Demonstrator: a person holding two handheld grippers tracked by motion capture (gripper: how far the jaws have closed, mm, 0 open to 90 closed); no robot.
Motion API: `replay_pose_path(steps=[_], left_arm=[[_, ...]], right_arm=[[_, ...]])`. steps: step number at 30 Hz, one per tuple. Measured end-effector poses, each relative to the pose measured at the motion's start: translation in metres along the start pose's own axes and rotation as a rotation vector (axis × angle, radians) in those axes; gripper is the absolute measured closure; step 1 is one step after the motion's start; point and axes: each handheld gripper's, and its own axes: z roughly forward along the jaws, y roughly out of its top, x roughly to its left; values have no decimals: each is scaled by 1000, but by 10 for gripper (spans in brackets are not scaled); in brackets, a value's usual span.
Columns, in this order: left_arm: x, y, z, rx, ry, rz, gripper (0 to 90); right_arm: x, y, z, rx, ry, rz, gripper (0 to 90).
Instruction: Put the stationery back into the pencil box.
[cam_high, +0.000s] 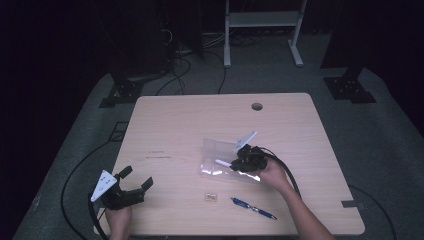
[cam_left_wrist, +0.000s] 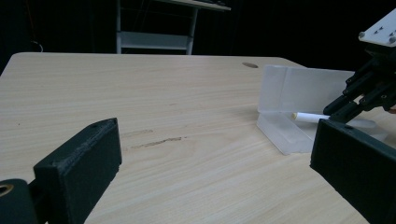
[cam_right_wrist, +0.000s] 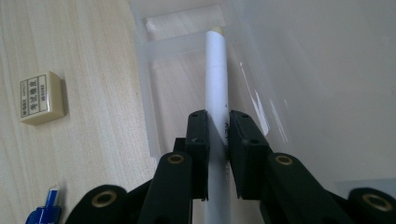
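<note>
white pen (cam_right_wrist: 216, 79) in right claw (cam_right_wrist: 218, 140)

A pale wooden table (cam_high: 180, 120) with a round cable hole (cam_high: 257, 106) near its far edge stands on grey carpet (cam_high: 385, 130) in a dark room. Behind it a white metal shelf frame (cam_high: 262, 20) rises (black cables (cam_high: 177, 70) trail across the floor nearby), beside black stand bases (cam_high: 350, 87)

We see pale wood surface (cam_high: 180, 125), round hole (cam_high: 257, 106) near far edge. Clear plastic case (cam_high: 220, 150) lies open on it, under right tongs (cam_high: 234, 162). Small eraser (cam_high: 211, 198) and blue pen (cam_high: 254, 208) lie nearer us than right tongs, well right of left tongs (cam_high: 135, 177).
</note>
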Motion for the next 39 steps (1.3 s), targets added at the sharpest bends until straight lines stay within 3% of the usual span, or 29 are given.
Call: replay_pose_path(steps=[8,26,39], left_arm=[[0,0,0,0,0,2,10],[0,0,0,-1,-1,2,11],[-1,0,0,0,-1,2,11]], right_arm=[[-2,-4,4,19,-5,25,776],[-1,-4,9,28,-1,28,764],[2,-4,1,-5,-4,37,667]])
